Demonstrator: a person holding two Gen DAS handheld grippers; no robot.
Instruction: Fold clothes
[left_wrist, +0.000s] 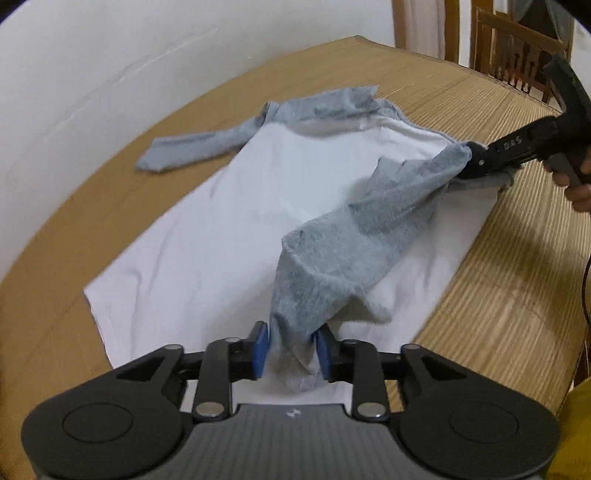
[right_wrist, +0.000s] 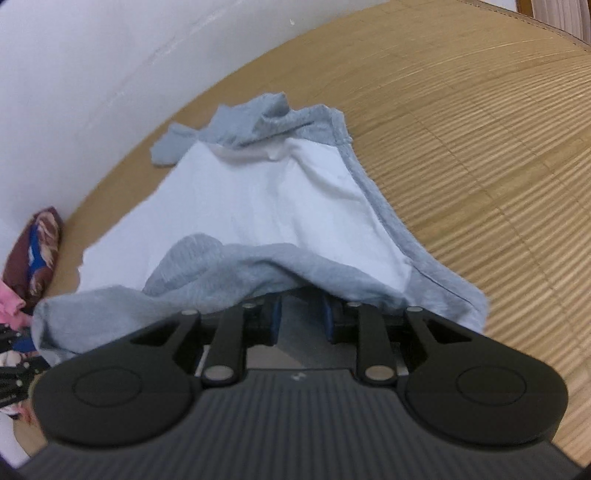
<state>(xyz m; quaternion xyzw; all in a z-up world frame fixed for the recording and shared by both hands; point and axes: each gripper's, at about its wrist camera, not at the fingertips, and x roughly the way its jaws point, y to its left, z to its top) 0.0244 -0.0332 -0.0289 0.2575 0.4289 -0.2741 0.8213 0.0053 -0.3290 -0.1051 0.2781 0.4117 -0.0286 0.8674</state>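
At the bottom centre of the left wrist view, the left hand-held gripper (left_wrist: 291, 349) has its blue pads pinched on the cuff end of the grey knit sleeve (left_wrist: 343, 251). From there the sleeve rises in a loose ridge toward the right edge of the frame, where the right hand-held gripper (left_wrist: 467, 162) clamps its other end, near the shoulder. Held at both ends like this, the sleeve hangs clear of the cloth below, which would let it be carried across and laid flat as one piece; that reads as a sleeve fold in progress. In the right wrist view the grey fabric drapes over that gripper's fingers, hiding the tips. Beneath lies the white long-sleeved shirt with grey sleeves and collar (left_wrist: 229, 206), spread across the middle of the woven straw-coloured surface (left_wrist: 498, 314). Its other grey sleeve (left_wrist: 195, 151) stretches flat toward the upper left. A dark red patterned cushion (right_wrist: 35, 251) sits at the left edge of the right wrist view.
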